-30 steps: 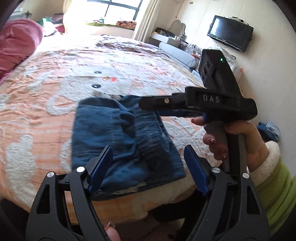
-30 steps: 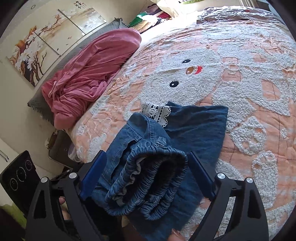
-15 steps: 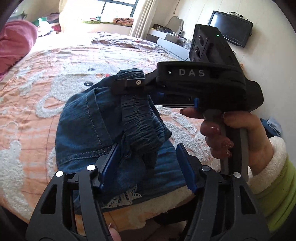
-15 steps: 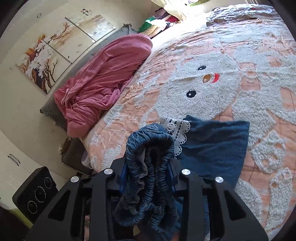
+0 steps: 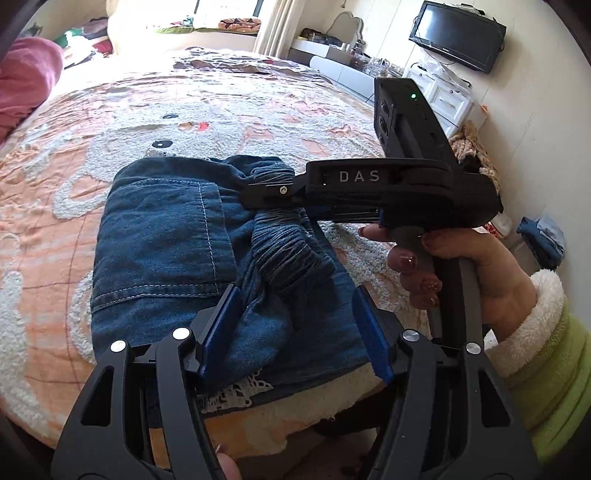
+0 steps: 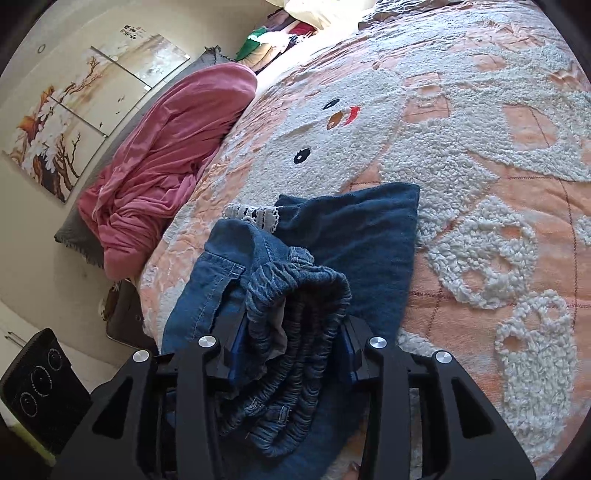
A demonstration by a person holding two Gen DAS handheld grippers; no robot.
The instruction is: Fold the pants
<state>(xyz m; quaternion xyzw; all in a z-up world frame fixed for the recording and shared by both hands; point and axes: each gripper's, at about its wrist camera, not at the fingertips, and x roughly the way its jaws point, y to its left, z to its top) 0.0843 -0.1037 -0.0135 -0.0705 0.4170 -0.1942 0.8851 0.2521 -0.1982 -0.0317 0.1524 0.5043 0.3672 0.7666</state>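
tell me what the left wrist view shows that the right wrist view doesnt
Only the left wrist view shows the right tongs from outside, the hand holding them, and the wall TV.

Only the right wrist view shows the pink blanket, the wall paintings, and the elastic waistband between the right tongs' blue pads, which are opening.

Both show the denim pants lying on the orange bedspread.

The pants (image 5: 162, 236) are dark blue denim, folded into a thick rectangle on the near edge of the bed, at about 7 o'clock in the left wrist view. A stitched patch pocket faces up. The gathered elastic waistband (image 6: 295, 314) bunches upward at 6 o'clock in the right wrist view. White lace trim (image 6: 255, 214) peeks from the lower layer.
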